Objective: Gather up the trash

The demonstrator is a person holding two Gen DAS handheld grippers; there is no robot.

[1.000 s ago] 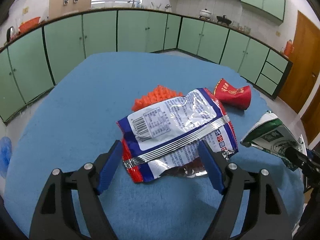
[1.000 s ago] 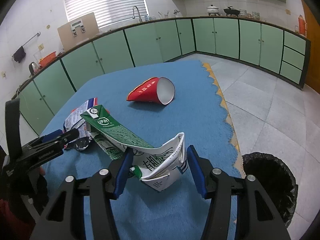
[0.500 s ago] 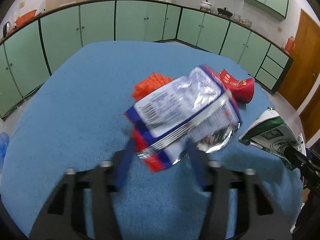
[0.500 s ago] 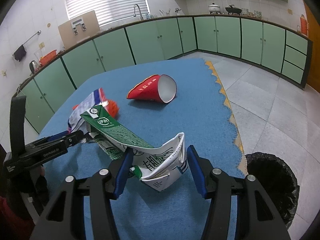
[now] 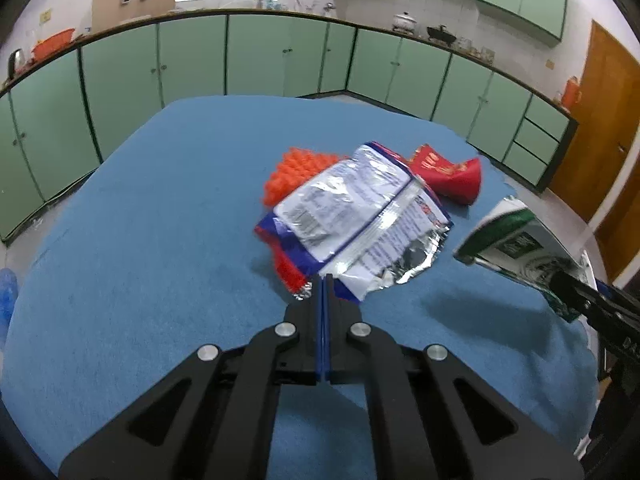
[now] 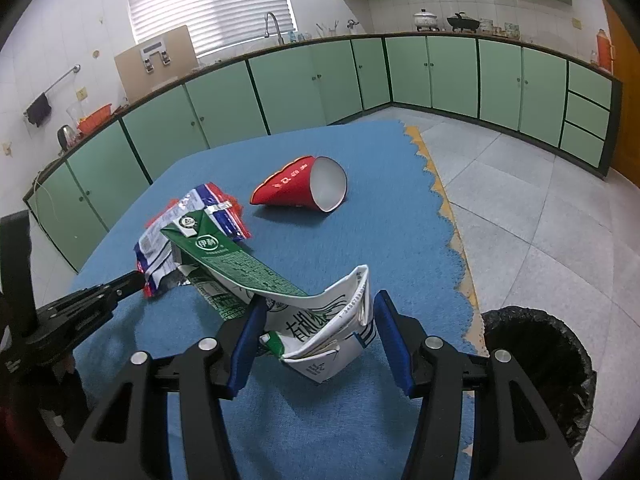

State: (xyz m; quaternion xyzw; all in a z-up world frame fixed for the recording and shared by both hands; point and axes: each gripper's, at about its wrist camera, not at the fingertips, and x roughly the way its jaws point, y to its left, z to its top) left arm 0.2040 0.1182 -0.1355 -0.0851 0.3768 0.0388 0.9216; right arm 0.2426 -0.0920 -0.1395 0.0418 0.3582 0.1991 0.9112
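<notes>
A crinkled silver, blue and red snack bag [image 5: 360, 216] lies mid-table on the blue mat, with its near corner pinched in my left gripper [image 5: 324, 280], whose jaws are shut. The right wrist view shows the same bag [image 6: 192, 224] and the left gripper [image 6: 136, 280] at its edge. My right gripper [image 6: 320, 302] is shut on a crushed green and white milk carton [image 6: 320, 328], held just above the mat; the carton [image 5: 516, 244] also shows at the right of the left wrist view. A red paper cup [image 6: 300, 190] lies on its side behind. An orange knobbly thing [image 5: 292, 172] sits partly under the bag.
A black-lined trash bin [image 6: 552, 360] stands on the tiled floor off the mat's right edge. The blue mat [image 5: 160, 240] covers the table. Green cabinets [image 5: 260, 56] run along the walls behind.
My left gripper's jaws have closed on the snack bag's near edge, and the bag has shifted up and to the right. The right gripper and its carton have not moved.
</notes>
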